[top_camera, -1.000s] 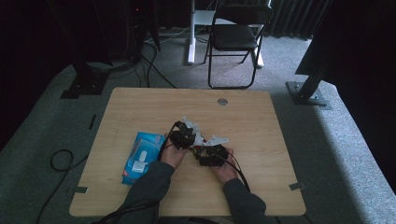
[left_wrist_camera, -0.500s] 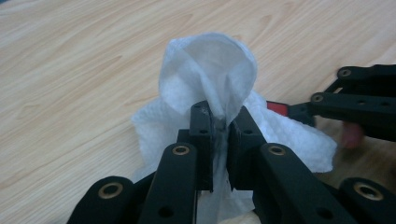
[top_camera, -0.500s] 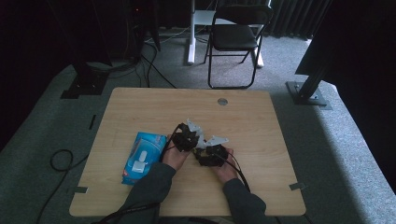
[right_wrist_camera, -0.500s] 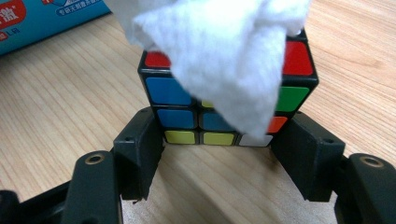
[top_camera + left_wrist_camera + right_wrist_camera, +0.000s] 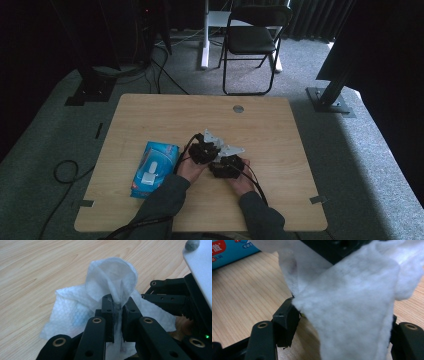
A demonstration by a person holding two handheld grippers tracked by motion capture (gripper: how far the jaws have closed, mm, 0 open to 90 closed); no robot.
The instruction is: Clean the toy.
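Item: white wipe (image 5: 110,285), pinched in the closed left fingers (image 5: 109,305), rose toward 12 o'clock; right fingers (image 5: 285,320), spread wide, straddled its draped edge, grip uncertain, over the bench (image 5: 160,115).

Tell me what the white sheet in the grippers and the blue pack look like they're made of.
White sheet: soft, matte nonwoven wipe or tissue, judging by its embossed dimples and limp folds. Blue pack: probably glossy plastic film, given its sheen and printed label.

One white tissue (image 5: 110,282), one blue tissue pack (image 5: 154,168) and two tools, the left tool (image 5: 203,150) and right tool (image 5: 226,165), occupy one wooden worktop (image 5: 280,150). One folding chair (image 5: 252,40) stands beyond the far edge.
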